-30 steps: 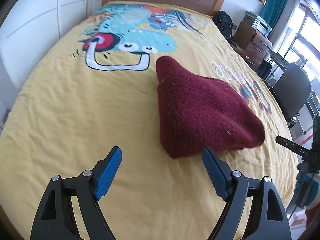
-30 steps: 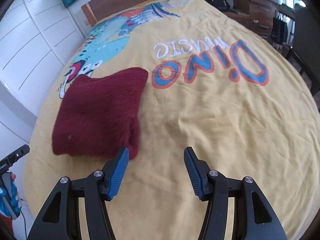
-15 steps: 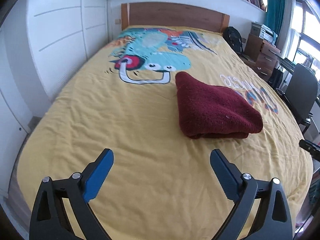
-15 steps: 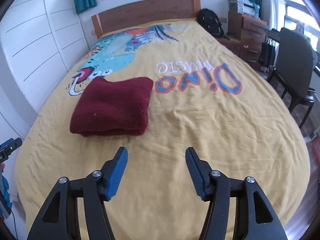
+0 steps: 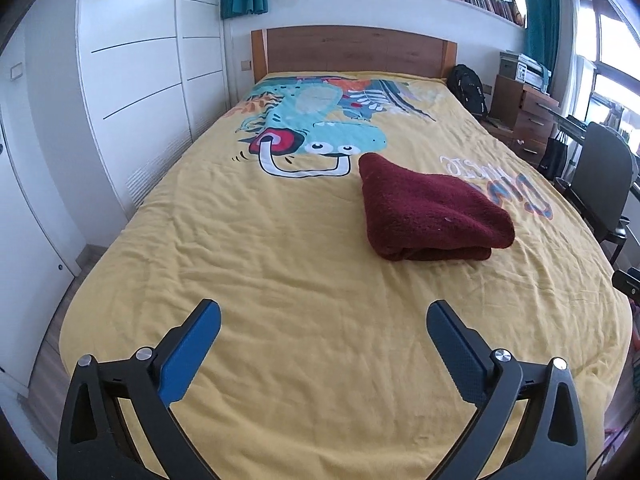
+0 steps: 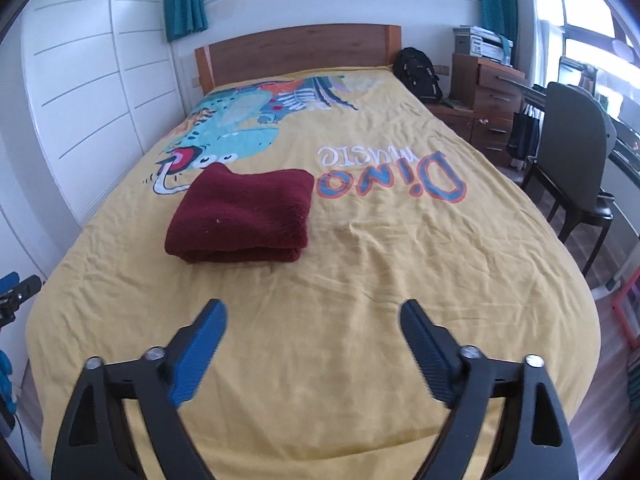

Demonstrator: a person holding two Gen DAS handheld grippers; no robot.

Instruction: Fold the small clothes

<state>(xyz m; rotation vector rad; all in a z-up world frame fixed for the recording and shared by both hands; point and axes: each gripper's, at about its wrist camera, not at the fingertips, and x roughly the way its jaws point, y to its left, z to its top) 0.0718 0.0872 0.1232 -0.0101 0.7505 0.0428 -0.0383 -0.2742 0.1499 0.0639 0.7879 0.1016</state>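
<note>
While both tongs, left [image 5: 323, 346] and right [image 6: 313, 342], are opening with nothing between them over the bed's [image 5: 256, 272] foot edge, the folded maroon garment [image 5: 430, 214] lies well apart toward mid-bed, nearer its right edge, its fold facing the foot

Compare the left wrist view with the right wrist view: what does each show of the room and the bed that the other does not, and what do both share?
Only the left wrist view shows the left gripper head-on, jaws opening with nothing between them, and the floor strip beside the white wardrobe.

Only the right wrist view shows the right gripper head-on, jaws likewise opening on nothing, and the whole "Dino music" lettering.

Both show the folded maroon garment lying free on the yellow bedspread, the wooden headboard, black backpack and dark chair.
</note>
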